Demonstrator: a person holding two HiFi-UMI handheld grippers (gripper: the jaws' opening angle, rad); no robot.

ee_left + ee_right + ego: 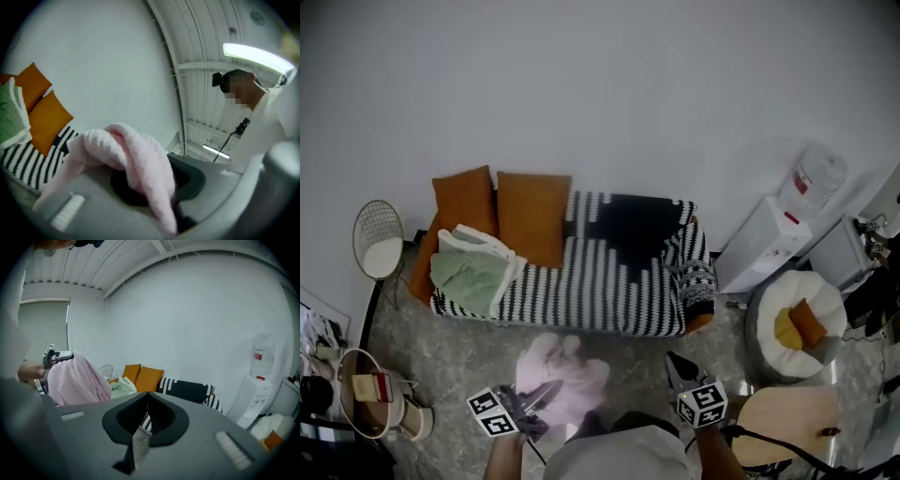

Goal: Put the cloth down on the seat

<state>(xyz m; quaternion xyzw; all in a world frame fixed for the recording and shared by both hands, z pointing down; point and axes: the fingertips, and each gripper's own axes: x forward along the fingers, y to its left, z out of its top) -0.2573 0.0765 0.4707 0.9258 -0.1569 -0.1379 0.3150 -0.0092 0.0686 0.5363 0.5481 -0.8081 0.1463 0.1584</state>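
Observation:
A pink cloth [562, 370] hangs bunched over the floor in front of the sofa, with my left gripper [536, 398] shut on it. In the left gripper view the cloth [136, 159] drapes over the jaws of that gripper [150, 187] and hides their tips. The sofa seat [600, 281] has a black-and-white striped cover and lies just beyond the cloth. My right gripper [680, 367] is held to the right of the cloth, shut and holding nothing. From the right gripper [146, 420] I see the pink cloth [75, 380] at the left.
Two orange cushions [532, 216] and a folded green-and-white cloth [473, 272] take up the sofa's left end; a black throw [633, 225] covers its back. A round wire stand [379, 239] is at left, with a water dispenser [778, 234], a white pouf [797, 323] and a wooden stool [787, 422] at right.

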